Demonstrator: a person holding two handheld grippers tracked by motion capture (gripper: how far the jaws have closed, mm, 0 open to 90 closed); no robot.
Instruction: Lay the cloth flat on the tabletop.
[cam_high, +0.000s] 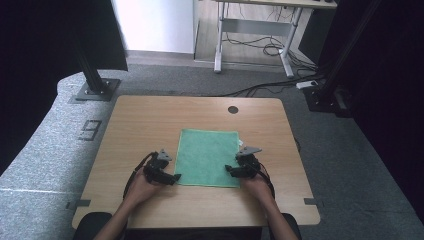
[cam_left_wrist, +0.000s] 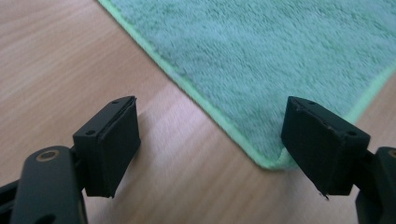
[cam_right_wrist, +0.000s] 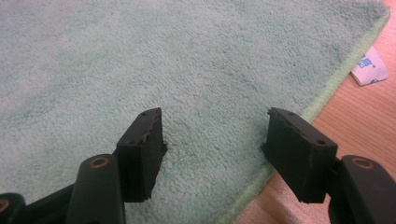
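Green towel (cam_high: 208, 157) lies flat and spread out on the wooden tabletop (cam_high: 140, 120), roughly in the middle and toward my side, with bare wood showing all around it. From the high view I see my left hand-held gripper (cam_high: 172, 177) at the towel's near left corner and my right hand-held gripper (cam_high: 231, 170) at its right edge, near the near right corner.

Looking along the left hand-held gripper (cam_left_wrist: 208, 144), I find its jaws spread wide and pinching nothing. The towel's corner (cam_left_wrist: 271, 161) sits low between them, just beside the right-hand jaw; I think that jaw may brush the hem there, but the picture is a little soft and I cannot tell for sure. The left-hand jaw stands over bare wood, well clear of the cloth.

Along the right hand-held gripper (cam_right_wrist: 212, 140), the jaws are likewise spread apart with nothing clamped. Both tips rest down on or just above the towel's pile (cam_right_wrist: 140, 60): one jaw is well inside the cloth, the other sits right at the light green hem where the towel meets the wood. A small white label (cam_right_wrist: 370, 69) with blue print lies on the tabletop just beyond that hem, partly tucked against the towel's edge.

My forearms come in from the bottom of the high view, one hand behind each hand-held gripper.
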